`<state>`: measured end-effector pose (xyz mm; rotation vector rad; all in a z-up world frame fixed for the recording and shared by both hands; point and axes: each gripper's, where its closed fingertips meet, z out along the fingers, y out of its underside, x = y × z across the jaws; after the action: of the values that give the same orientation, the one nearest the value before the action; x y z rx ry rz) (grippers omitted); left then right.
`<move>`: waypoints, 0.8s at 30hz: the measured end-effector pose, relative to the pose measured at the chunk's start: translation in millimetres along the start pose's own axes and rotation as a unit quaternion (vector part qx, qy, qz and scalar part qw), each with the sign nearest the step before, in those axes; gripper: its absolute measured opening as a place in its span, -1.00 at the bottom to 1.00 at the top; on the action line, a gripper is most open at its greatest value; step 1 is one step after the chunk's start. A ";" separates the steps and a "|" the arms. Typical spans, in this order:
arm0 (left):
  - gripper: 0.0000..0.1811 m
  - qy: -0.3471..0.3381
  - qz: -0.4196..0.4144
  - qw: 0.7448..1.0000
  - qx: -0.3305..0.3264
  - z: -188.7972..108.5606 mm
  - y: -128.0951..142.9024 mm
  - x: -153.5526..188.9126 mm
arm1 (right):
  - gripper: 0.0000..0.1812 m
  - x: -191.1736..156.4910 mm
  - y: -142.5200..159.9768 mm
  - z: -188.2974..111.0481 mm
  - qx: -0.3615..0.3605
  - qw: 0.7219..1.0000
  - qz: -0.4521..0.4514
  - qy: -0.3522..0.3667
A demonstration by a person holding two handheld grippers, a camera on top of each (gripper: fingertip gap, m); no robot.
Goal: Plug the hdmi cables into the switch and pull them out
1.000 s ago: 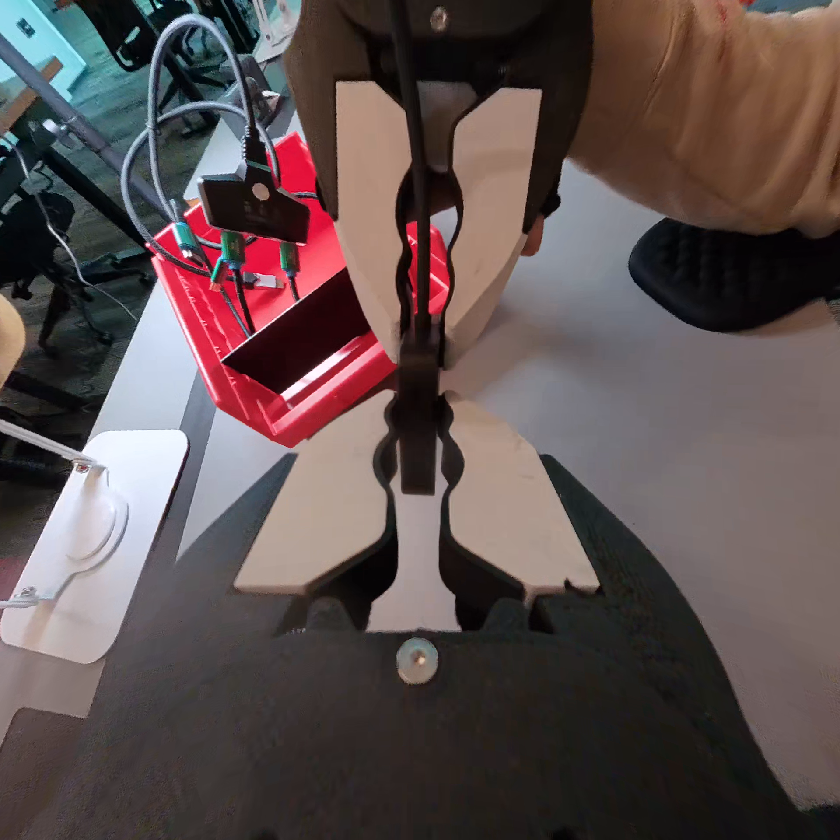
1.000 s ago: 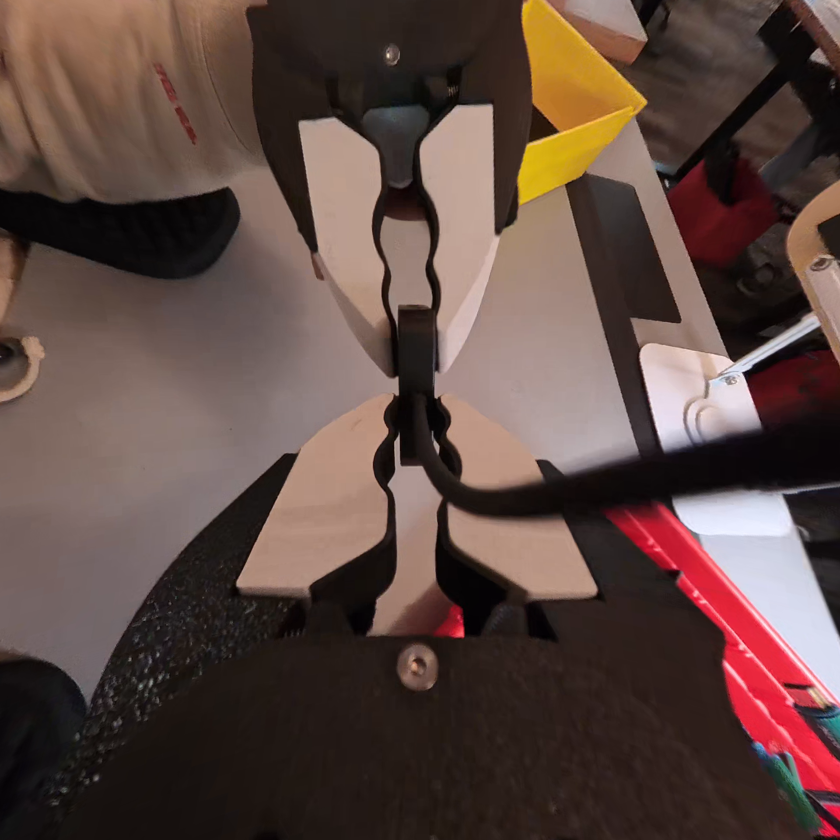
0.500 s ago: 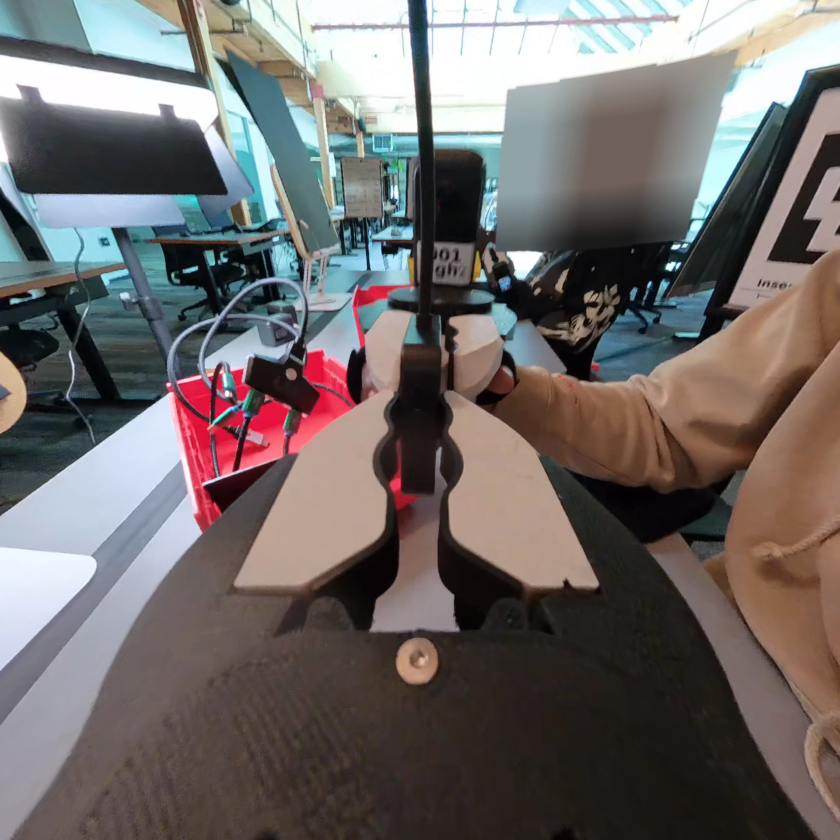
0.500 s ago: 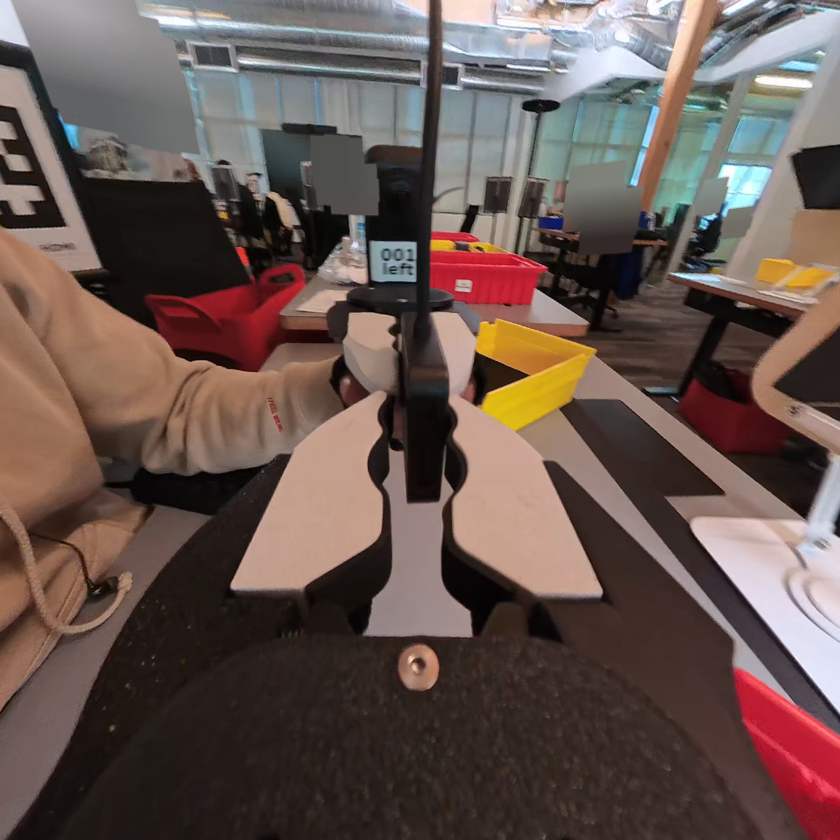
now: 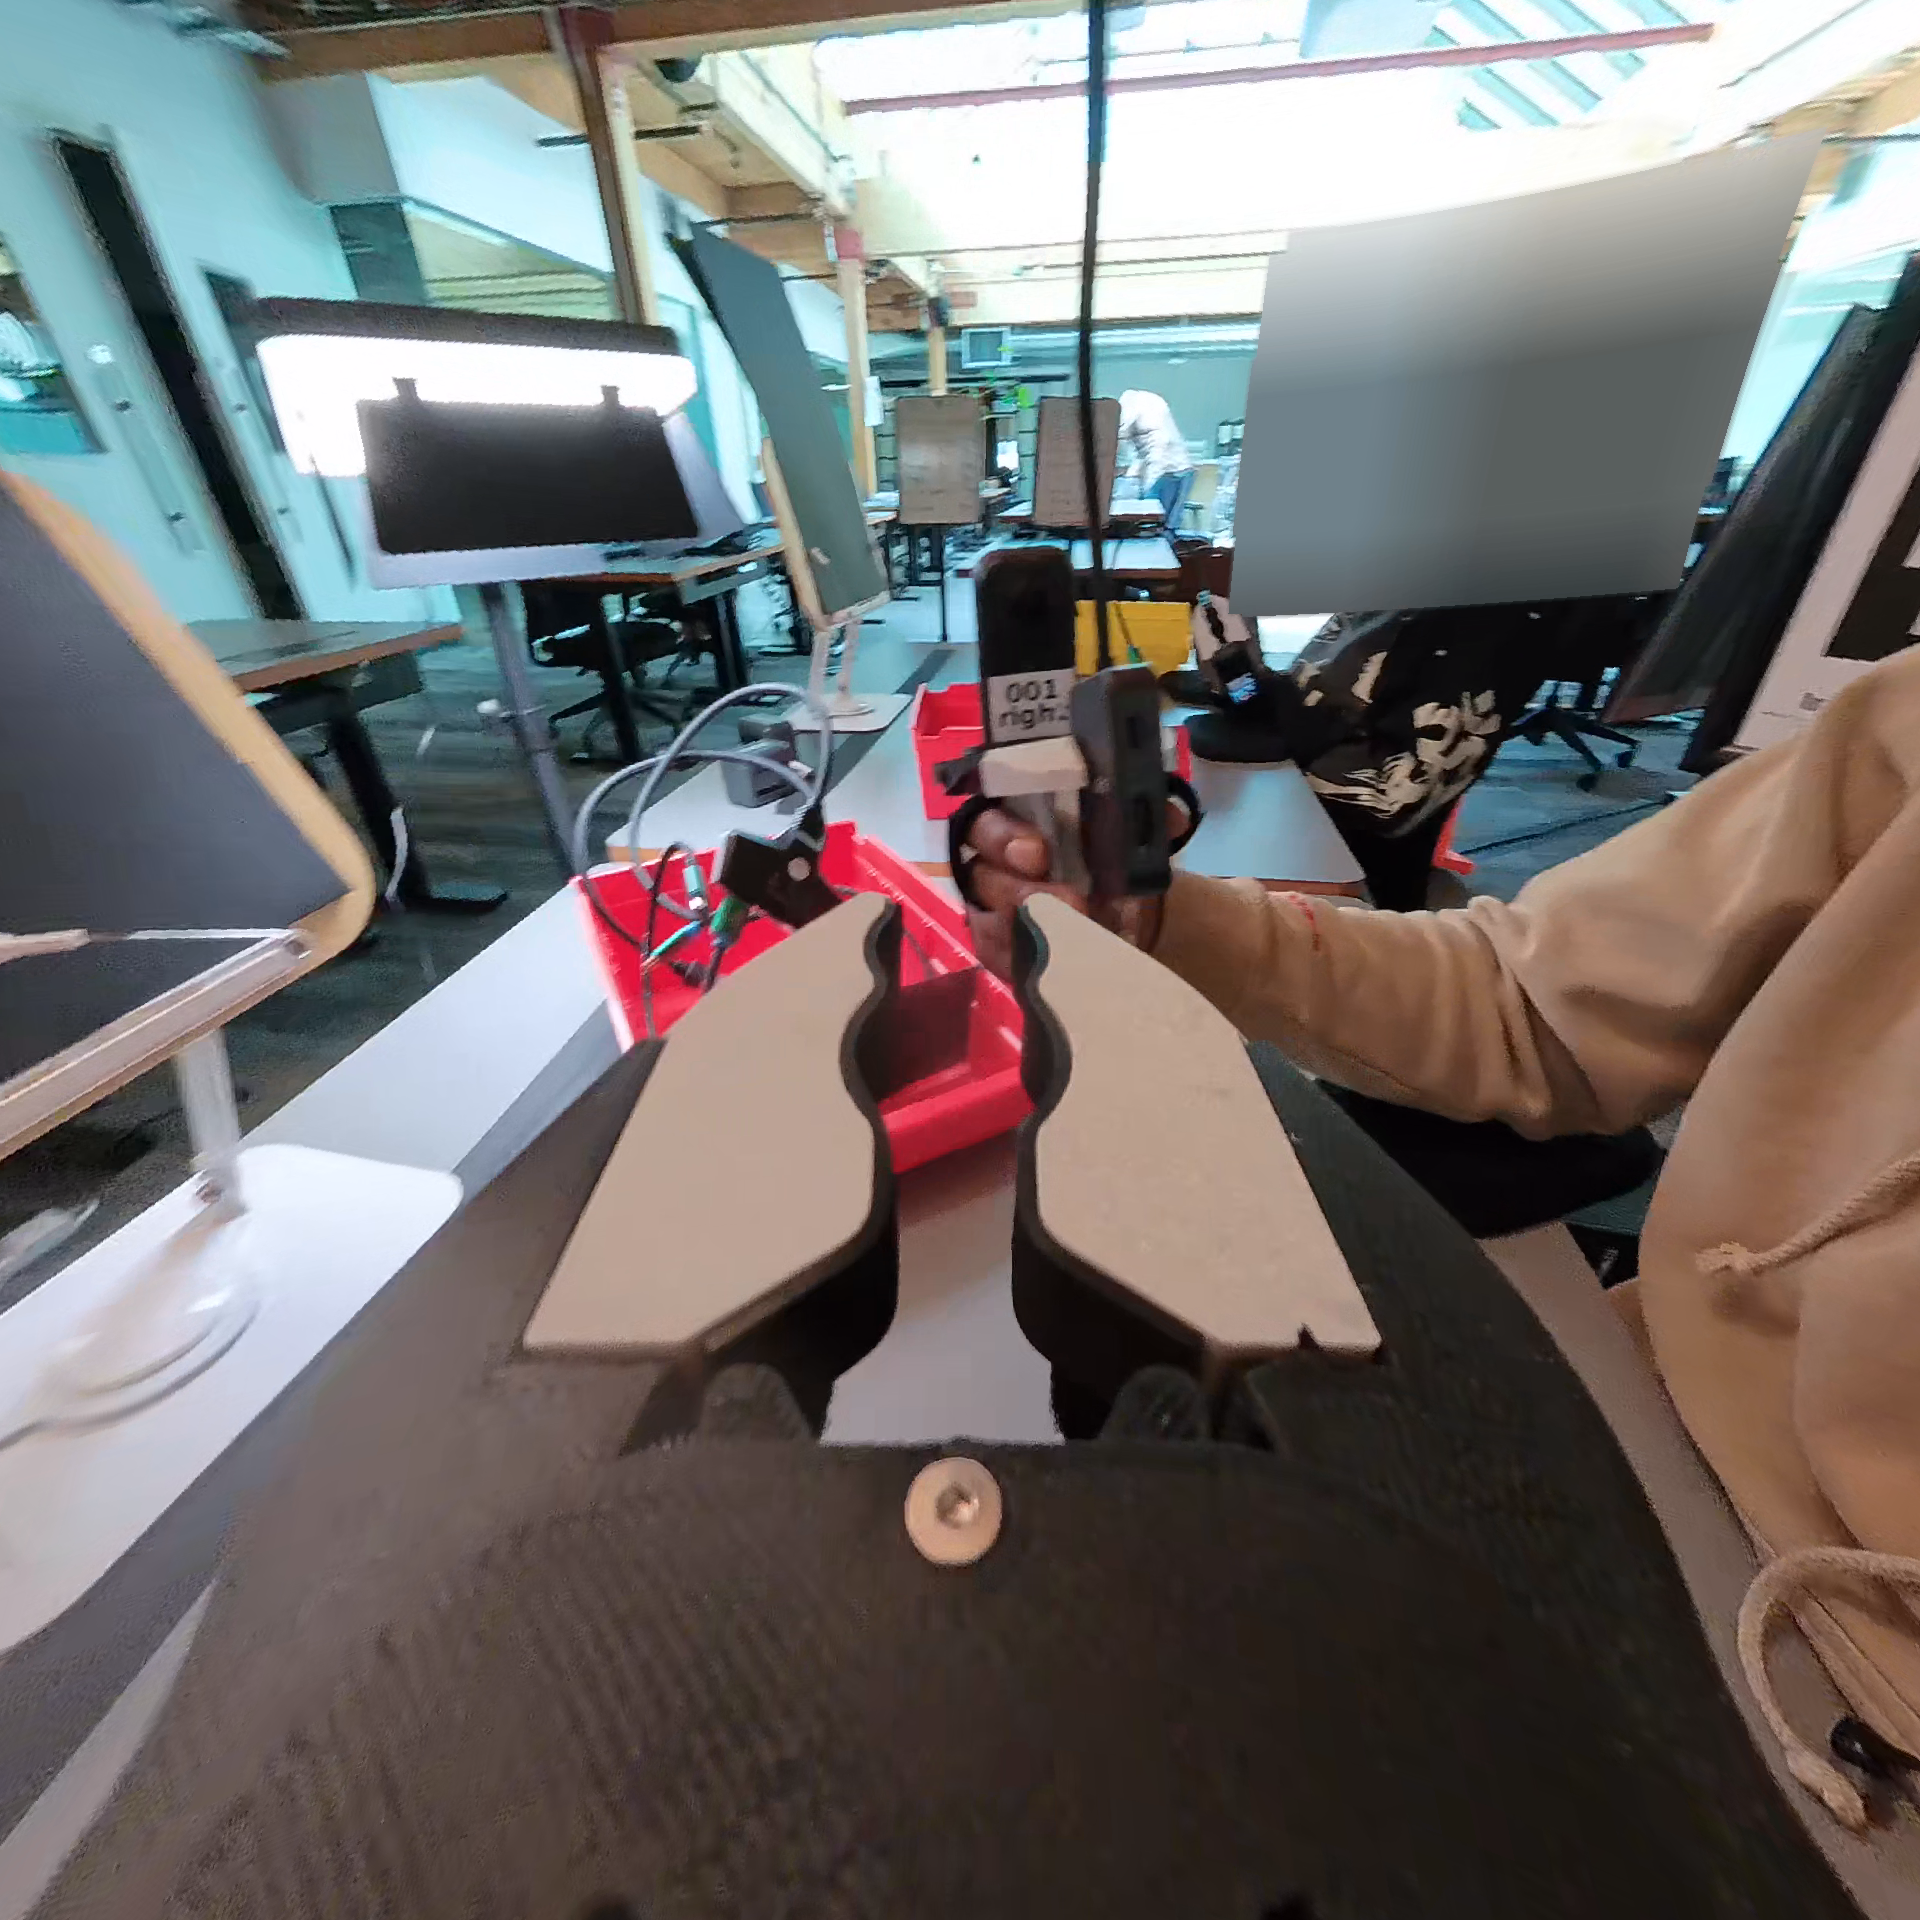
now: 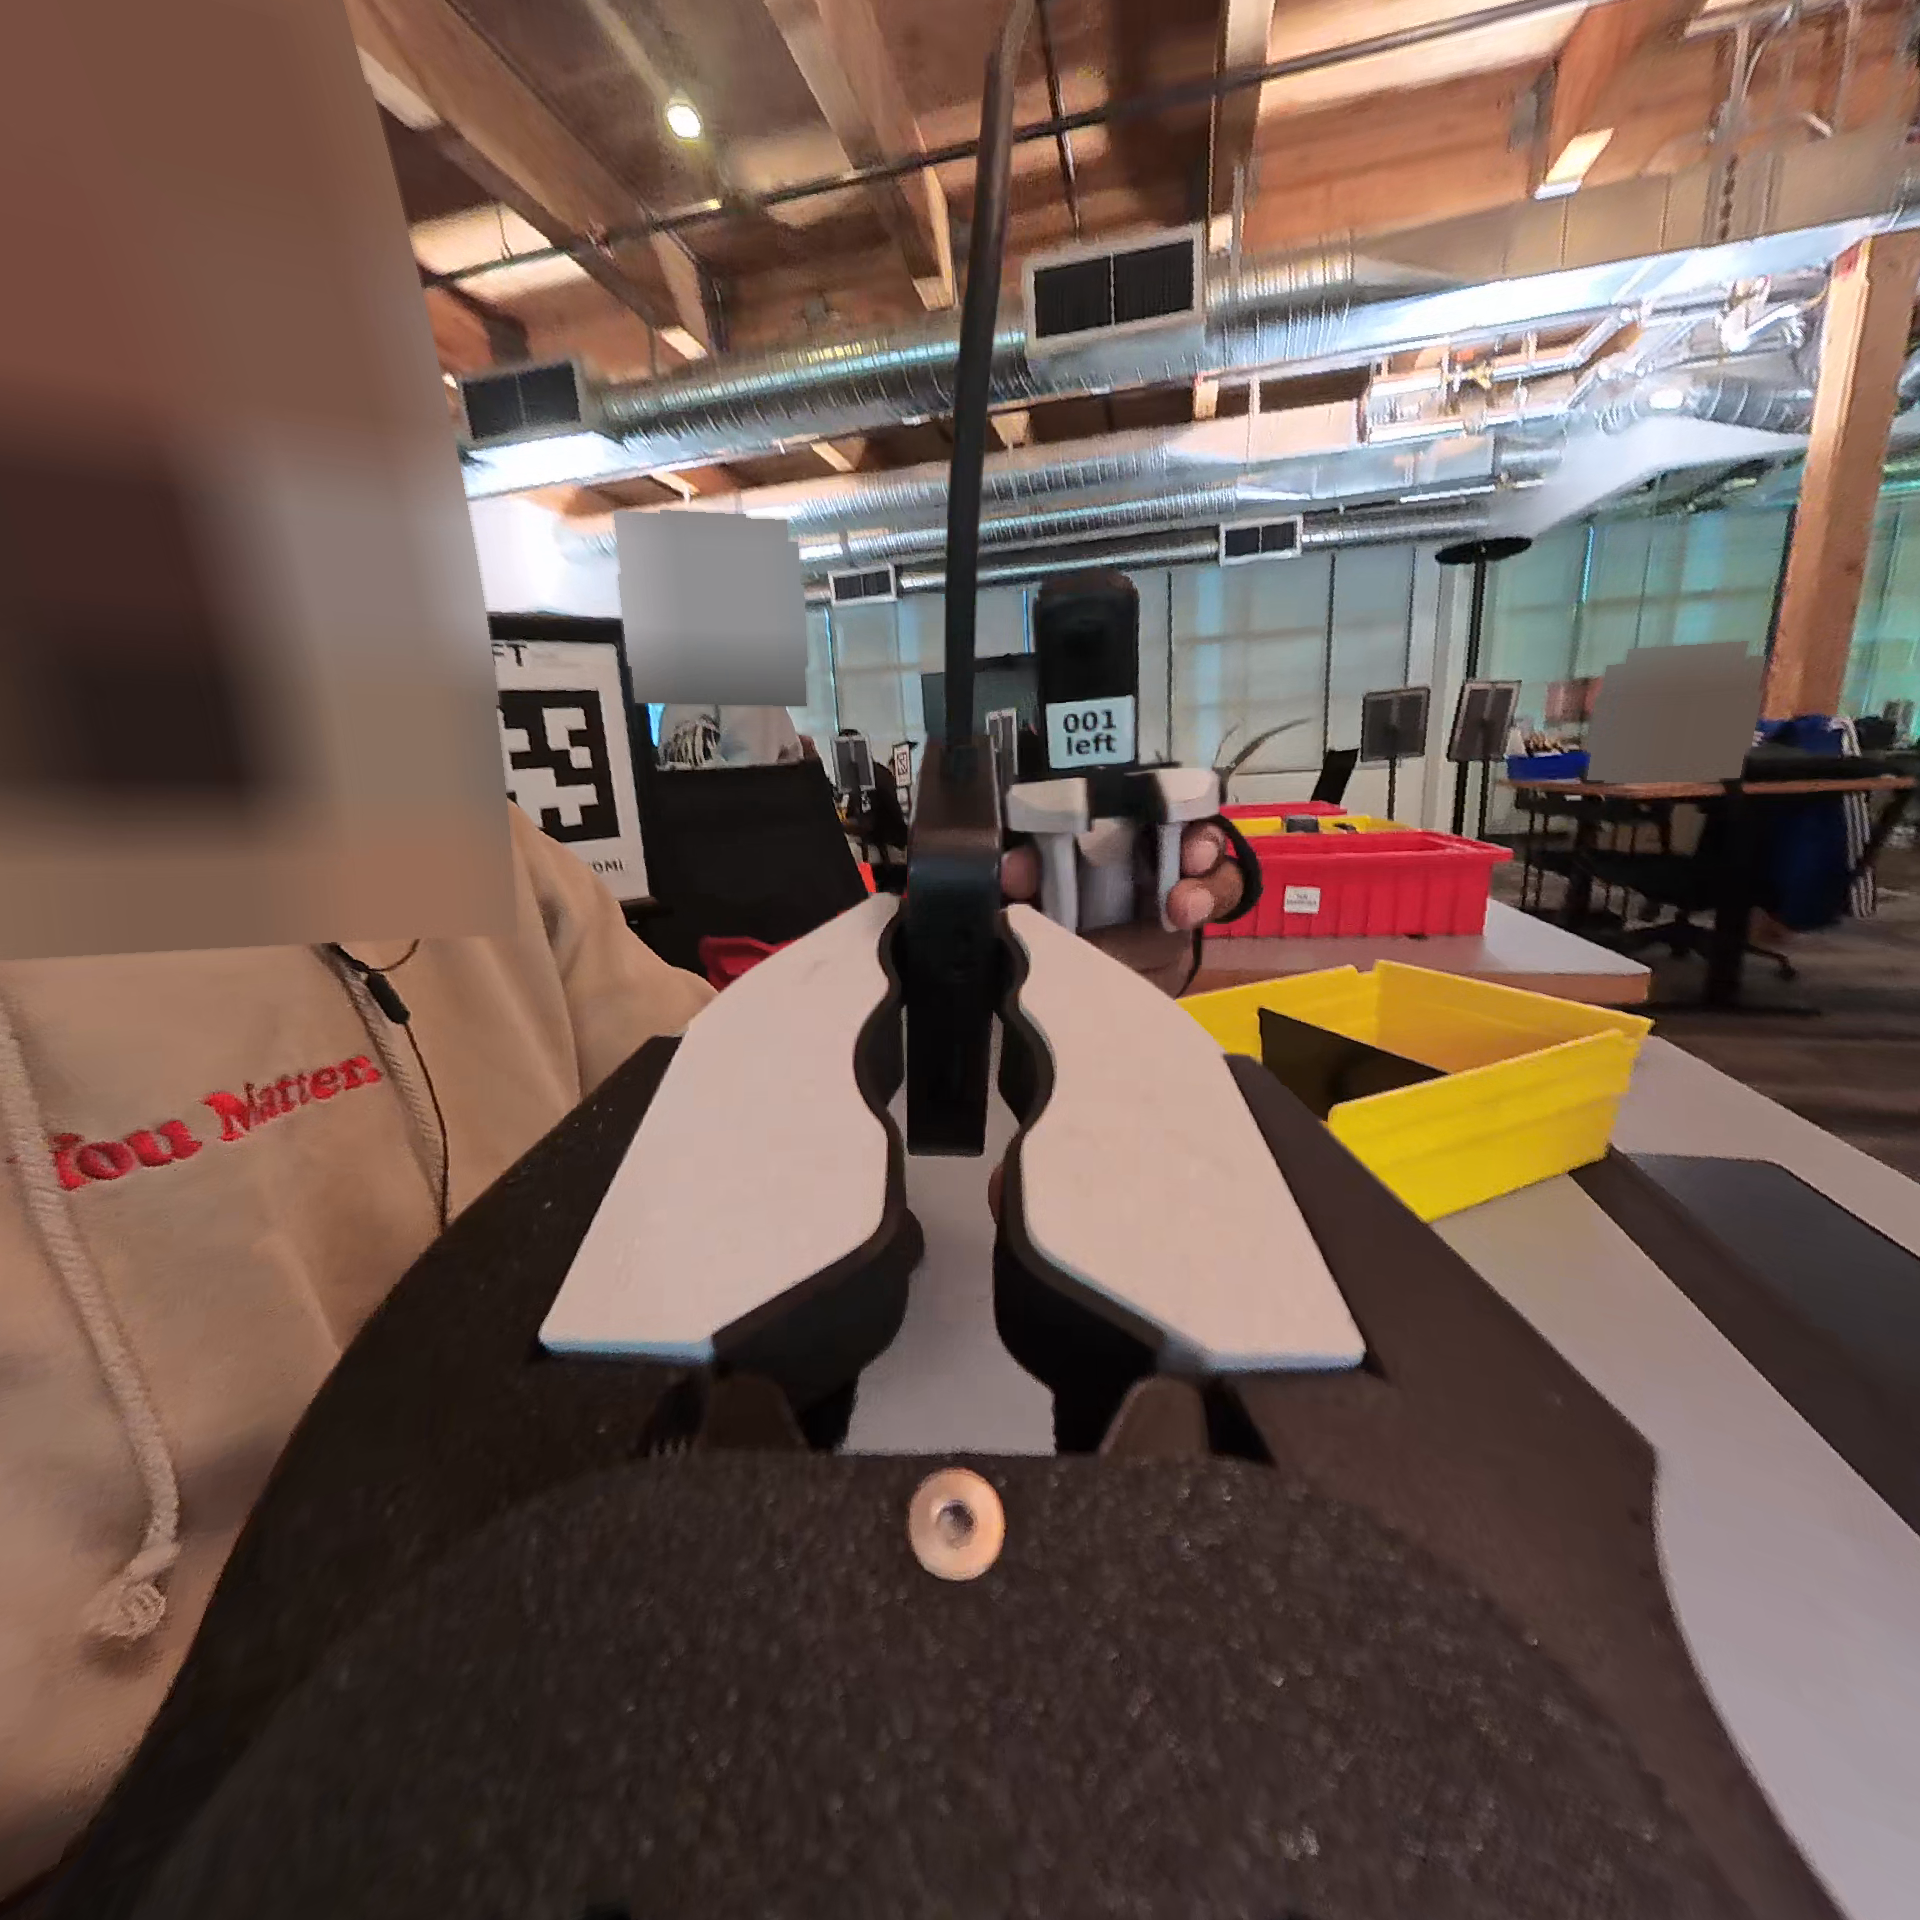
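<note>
Left claw (image 5: 954, 925): released and empty; its two white fingers stand apart, with the red bin showing through the gap.
Right claw (image 6: 948, 920): clenched on a black HDMI plug (image 6: 945, 1039), which stands upright between the fingers while its cable rises out of the top of the frame.
Change: half a second ago both claws pinched this one plug; now only the right claw has it, and the left has let go and drawn aside.
Meaning: the hand-over looks finished. The plug is in the air and well apart from the switch, so either a pull-out is complete or an insertion is yet to come.
HDMI switch (image 5: 774, 878): small black box propped in the red bin (image 5: 935, 1122), beyond the left claw, with grey cable loops (image 5: 707, 748) rising behind it.
Counter (image 5: 468, 1049): pale grey; it carries the red bin and, on the far side from it, a yellow bin (image 6: 1475, 1132).
Count: two claws; one plug held; one switch; one red bin and one yellow bin on this counter. Green-collared plugs hang at the switch, their number unclear.
</note>
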<state>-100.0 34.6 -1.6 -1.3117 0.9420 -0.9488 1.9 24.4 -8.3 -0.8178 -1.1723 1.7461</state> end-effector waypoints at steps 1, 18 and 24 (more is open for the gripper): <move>-0.78 -0.014 -0.003 1.000 -0.007 -7.3 0.6 -6.6 | -0.85 -0.4 -2.0 -1.8 0.005 1.000 0.000 -0.001; -0.70 -0.241 -0.144 0.889 -0.360 -200.2 109.3 -99.1 | -0.85 17.1 -8.4 -22.5 -0.017 0.997 -0.028 0.063; -0.65 -0.239 -0.172 0.835 -0.465 -232.3 192.3 -80.0 | -0.85 18.7 -8.1 -24.1 -0.018 0.997 -0.026 0.070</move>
<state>-340.5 37.3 -200.4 -2.4767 0.7850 -0.3231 17.2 51.9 -10.1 -0.9071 -1.1244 1.6034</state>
